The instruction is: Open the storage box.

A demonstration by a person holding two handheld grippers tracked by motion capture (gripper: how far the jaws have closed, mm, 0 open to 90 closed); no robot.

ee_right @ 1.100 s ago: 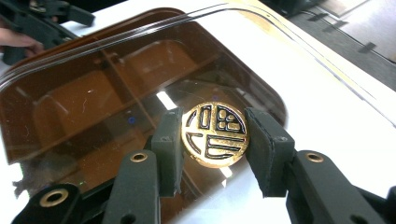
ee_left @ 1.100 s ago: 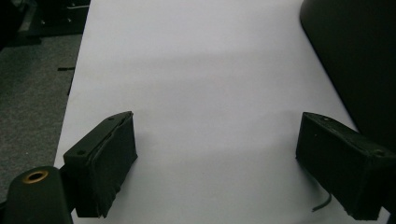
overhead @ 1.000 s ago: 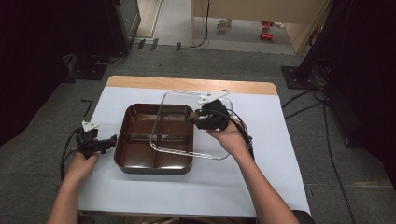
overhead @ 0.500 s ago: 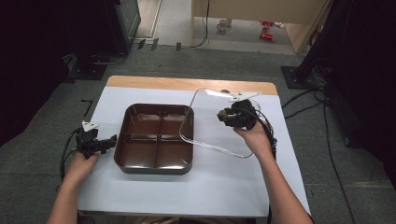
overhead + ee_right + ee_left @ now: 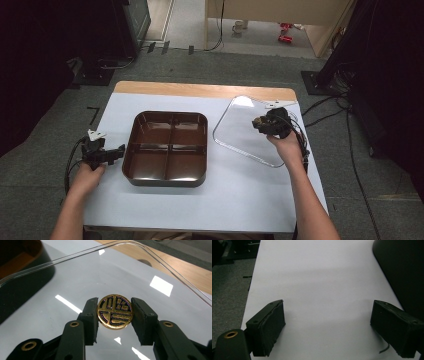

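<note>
A dark brown tray (image 5: pixel 170 148) with four compartments sits at the middle of the white table. Its clear plastic lid (image 5: pixel 245 130) is off the tray, to the right of it. My right gripper (image 5: pixel 260 123) is shut on the lid's round gold knob (image 5: pixel 115 311), one black pad on each side. The tray's dark edge (image 5: pixel 22 282) lies to the left behind the lid (image 5: pixel 140 267) in the right gripper view. My left gripper (image 5: pixel 116 152) rests just left of the tray, jaws wide open on bare table, the tray's rim (image 5: pixel 404 272) at its right.
A wooden strip (image 5: pixel 200 91) runs along the table's far edge. Grey floor with cables surrounds the table, and dark equipment stands at the back left and right. Bare white surface (image 5: pixel 220 205) lies in front of the tray.
My right gripper has carried the clear lid off the tray to the right and lower toward the table. The left gripper has stayed in place.
</note>
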